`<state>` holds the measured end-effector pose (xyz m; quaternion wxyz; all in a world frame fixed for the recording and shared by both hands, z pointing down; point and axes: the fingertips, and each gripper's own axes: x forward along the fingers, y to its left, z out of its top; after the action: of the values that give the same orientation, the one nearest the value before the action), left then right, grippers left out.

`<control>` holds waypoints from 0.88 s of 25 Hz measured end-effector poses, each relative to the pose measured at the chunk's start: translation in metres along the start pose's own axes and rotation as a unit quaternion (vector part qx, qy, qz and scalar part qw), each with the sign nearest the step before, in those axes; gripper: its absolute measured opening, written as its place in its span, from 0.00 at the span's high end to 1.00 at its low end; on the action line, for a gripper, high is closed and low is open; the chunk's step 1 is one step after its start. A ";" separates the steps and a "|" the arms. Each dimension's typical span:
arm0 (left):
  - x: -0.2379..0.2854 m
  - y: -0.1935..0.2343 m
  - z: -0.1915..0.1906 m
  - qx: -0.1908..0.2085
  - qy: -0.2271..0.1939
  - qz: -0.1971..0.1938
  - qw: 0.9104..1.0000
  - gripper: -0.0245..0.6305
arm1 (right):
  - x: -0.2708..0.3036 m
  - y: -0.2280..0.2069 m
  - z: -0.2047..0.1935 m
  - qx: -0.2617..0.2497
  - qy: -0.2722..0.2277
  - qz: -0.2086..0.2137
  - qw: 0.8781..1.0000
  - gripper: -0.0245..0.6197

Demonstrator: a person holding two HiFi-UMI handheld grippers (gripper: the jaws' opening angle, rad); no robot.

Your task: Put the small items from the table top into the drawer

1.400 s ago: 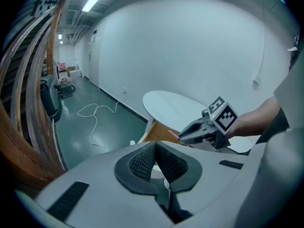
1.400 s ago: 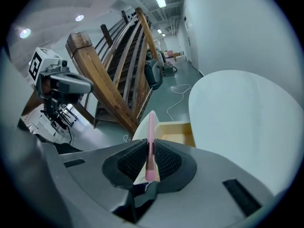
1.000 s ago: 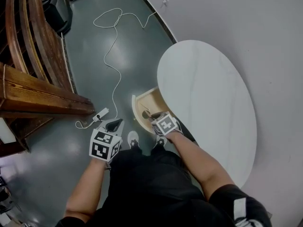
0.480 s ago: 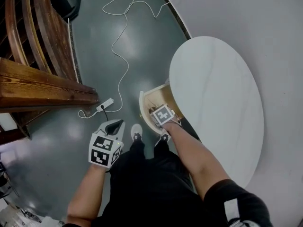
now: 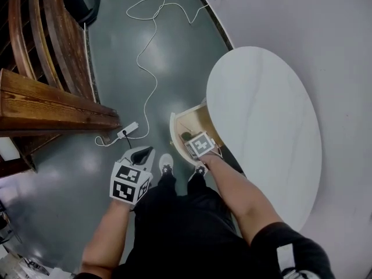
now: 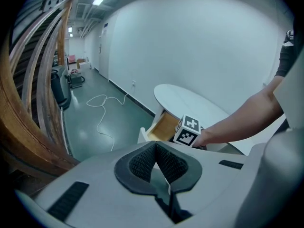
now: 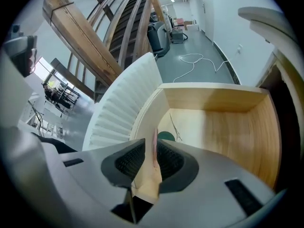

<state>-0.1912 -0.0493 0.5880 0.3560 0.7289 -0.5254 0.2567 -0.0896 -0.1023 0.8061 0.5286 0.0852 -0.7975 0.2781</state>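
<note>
Right gripper point(image 7: 151, 150) hangs over open drawer point(image 7: 216, 99); jaws just opening, thin strip point(image 7: 153, 163) stands loose between them. Left gripper point(image 6: 155, 148) closed, empty, above floor point(image 6: 90, 123).

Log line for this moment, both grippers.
left gripper: shut, empty | right gripper: jaws just opening, over open light wooden drawer | thin pinkish flat piece: loose between them

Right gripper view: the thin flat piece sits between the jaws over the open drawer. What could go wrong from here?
The right gripper has just been opening its jaws, yet the thin flat piece stands edge-on between them; it may cling to a pad instead of dropping. It hangs close to the drawer front, so a tilted fall might clip that edge.
</note>
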 end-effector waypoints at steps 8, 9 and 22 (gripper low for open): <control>0.007 -0.016 0.023 0.026 -0.020 -0.012 0.999 0.94 | -0.051 -0.004 0.002 -0.014 -0.056 -0.043 0.997 0.87; 0.008 -0.018 0.026 0.029 -0.022 -0.014 0.999 0.94 | -0.059 -0.001 0.003 -0.013 -0.065 -0.043 0.997 0.87; 0.006 -0.065 0.080 0.072 -0.087 -0.042 0.993 0.94 | -0.226 0.044 0.034 -0.024 -0.249 -0.054 0.967 0.89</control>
<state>-0.1279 -0.1029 0.5271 0.2662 0.7936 -0.5033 0.2143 -0.0392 -0.1196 0.5797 0.3293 0.1818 -0.9047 0.2003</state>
